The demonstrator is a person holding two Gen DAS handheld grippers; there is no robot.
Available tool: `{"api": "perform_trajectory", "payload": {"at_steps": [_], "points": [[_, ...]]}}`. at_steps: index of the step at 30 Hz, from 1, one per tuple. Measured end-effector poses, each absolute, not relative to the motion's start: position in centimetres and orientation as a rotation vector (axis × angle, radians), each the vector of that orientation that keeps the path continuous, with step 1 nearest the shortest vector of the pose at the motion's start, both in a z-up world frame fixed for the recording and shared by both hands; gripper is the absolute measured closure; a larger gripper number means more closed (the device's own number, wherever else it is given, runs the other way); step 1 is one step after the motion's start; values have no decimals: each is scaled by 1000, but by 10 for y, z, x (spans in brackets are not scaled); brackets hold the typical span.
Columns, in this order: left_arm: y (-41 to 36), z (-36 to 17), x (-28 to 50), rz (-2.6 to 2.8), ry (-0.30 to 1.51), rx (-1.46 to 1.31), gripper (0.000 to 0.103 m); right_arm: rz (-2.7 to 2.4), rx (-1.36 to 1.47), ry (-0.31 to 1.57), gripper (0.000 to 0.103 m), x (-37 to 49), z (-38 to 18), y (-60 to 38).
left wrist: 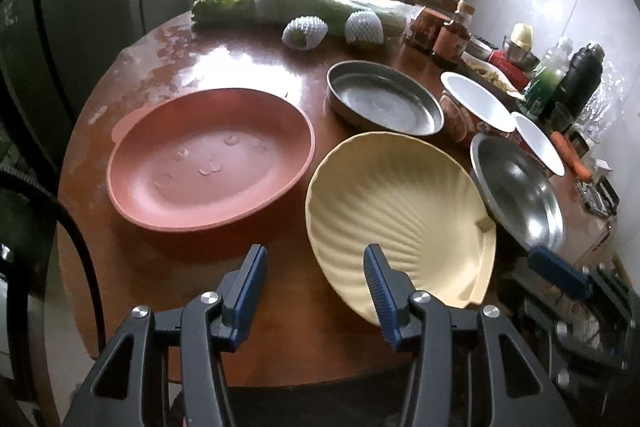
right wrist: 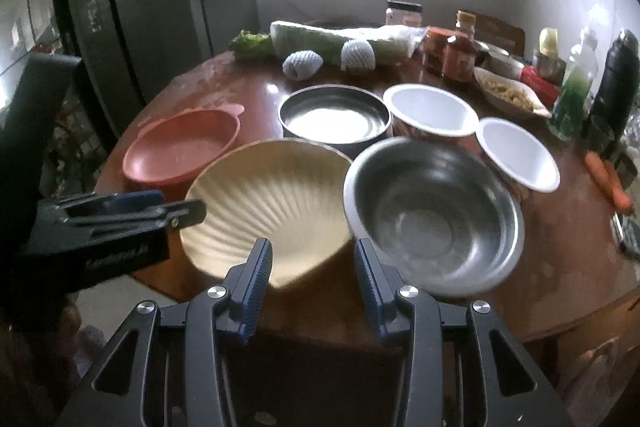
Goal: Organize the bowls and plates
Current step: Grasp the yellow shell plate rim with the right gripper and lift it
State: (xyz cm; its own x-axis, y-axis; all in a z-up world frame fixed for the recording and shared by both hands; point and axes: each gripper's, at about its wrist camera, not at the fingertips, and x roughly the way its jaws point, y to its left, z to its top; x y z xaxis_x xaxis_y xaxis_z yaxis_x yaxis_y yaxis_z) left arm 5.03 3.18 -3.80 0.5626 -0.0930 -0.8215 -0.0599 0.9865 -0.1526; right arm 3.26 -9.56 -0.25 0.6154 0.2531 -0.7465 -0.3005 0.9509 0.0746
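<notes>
A pink oval plate (left wrist: 208,159) (right wrist: 182,151) lies at the left of the round wooden table. A cream shell-shaped plate (left wrist: 400,215) (right wrist: 268,203) lies beside it. A flat steel pan (left wrist: 384,103) (right wrist: 334,119) sits behind. A steel bowl (left wrist: 520,191) (right wrist: 432,215) sits to the right, with two white bowls (left wrist: 476,103) (right wrist: 432,111) (right wrist: 516,153) beyond. My left gripper (left wrist: 316,255) (right wrist: 192,209) is open and empty, its right finger over the shell plate's near rim. My right gripper (right wrist: 314,251) is open and empty at the table's near edge, between shell plate and steel bowl.
Lettuce and cabbage (left wrist: 304,3), two foam-netted fruits (left wrist: 304,33), sauce jars (left wrist: 448,31), bottles (left wrist: 576,79), a snack dish (right wrist: 508,95) and carrots (right wrist: 608,179) crowd the back and right. A dark fridge (right wrist: 132,7) stands left. The table's near edge (left wrist: 280,371) is close below my left gripper.
</notes>
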Motion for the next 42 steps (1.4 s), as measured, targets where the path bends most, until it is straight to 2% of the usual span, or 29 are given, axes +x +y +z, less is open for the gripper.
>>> {"api": "perform_trajectory", "payload": {"at_steps": [25,30,42], "points": [[23,-52,71,-68,976,-177,53,260,66,900,59,61,-32,-92],[20,-53,71,-74,961,-164,58,249,15,878,67,63,-34,-86],[27,-37,49,-44,923,-137,58,279,-24,859,68,49,-26,-75]]}}
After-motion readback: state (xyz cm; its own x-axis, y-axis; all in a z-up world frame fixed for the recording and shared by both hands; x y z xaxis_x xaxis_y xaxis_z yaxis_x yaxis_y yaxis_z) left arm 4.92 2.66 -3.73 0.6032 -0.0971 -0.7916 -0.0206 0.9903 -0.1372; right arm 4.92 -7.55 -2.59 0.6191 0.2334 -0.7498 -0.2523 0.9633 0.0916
